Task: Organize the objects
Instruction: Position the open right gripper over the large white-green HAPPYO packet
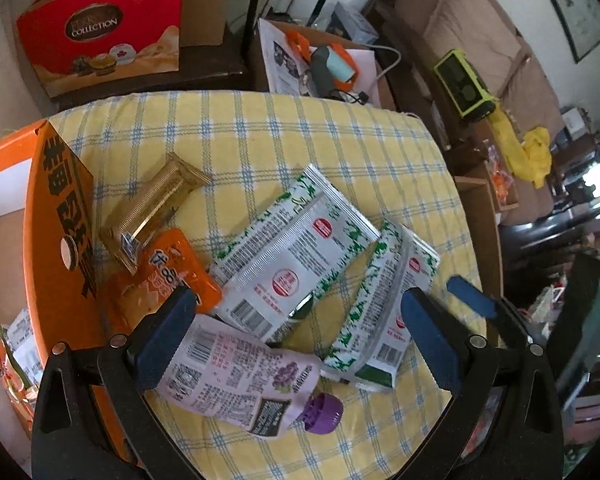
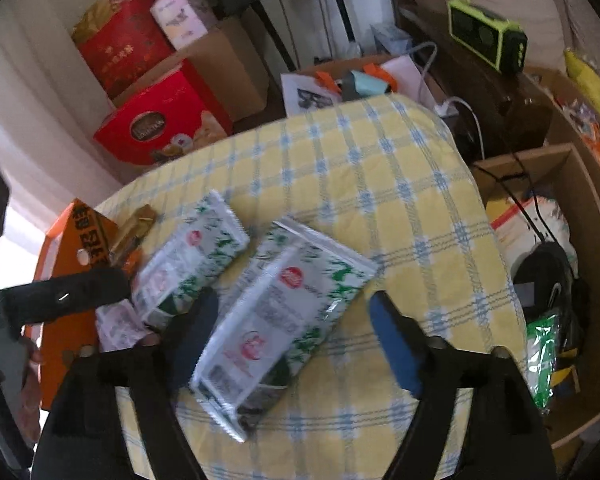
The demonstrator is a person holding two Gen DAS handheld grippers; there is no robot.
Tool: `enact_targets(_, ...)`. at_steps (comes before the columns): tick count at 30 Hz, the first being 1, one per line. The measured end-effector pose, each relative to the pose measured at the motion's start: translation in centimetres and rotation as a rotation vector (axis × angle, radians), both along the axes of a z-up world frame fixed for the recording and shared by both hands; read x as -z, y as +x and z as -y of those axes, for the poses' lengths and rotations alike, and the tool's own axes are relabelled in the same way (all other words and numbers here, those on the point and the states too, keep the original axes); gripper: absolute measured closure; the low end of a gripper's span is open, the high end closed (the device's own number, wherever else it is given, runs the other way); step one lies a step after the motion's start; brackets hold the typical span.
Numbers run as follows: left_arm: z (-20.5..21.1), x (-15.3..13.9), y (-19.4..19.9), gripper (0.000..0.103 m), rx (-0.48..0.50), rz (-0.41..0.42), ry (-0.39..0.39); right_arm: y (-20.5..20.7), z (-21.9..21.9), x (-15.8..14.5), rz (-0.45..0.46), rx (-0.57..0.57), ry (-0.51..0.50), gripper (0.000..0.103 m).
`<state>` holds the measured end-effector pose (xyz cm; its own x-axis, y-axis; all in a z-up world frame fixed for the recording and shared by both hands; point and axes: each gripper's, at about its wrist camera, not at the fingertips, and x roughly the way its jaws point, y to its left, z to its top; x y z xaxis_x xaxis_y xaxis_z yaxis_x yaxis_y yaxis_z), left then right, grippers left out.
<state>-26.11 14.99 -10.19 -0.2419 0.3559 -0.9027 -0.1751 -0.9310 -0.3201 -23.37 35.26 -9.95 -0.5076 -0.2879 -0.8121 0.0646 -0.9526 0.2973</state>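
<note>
- Right gripper point(image 2: 294, 330) is spread apart, empty — the green-and-white packet point(image 2: 284, 320) lies between its fingers, lower centre of frame.
- Left gripper point(image 1: 300, 316) is held apart over the purple pouch point(image 1: 240, 380).
- Packet is judged light, crinkly, slippery — best pinched across its flat middle.

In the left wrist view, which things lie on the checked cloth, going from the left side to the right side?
Orange box → gold bar → orange packet → larger white-and-green packet → second white-and-green packet. I leave out the purple pouch, which overlaps several.
</note>
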Motion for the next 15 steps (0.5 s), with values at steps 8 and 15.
enact_targets(8,0.2,0.2,-0.6,0.001,-0.019,-0.017,-0.024,1.0,3.7,0.7,0.018,0.023,0.045,0.019)
enact_targets(15,0.3,0.3,-0.9,0.001,-0.020,-0.016,-0.035,0.5,5.3,1.7,0.027,0.024,0.108,0.018)
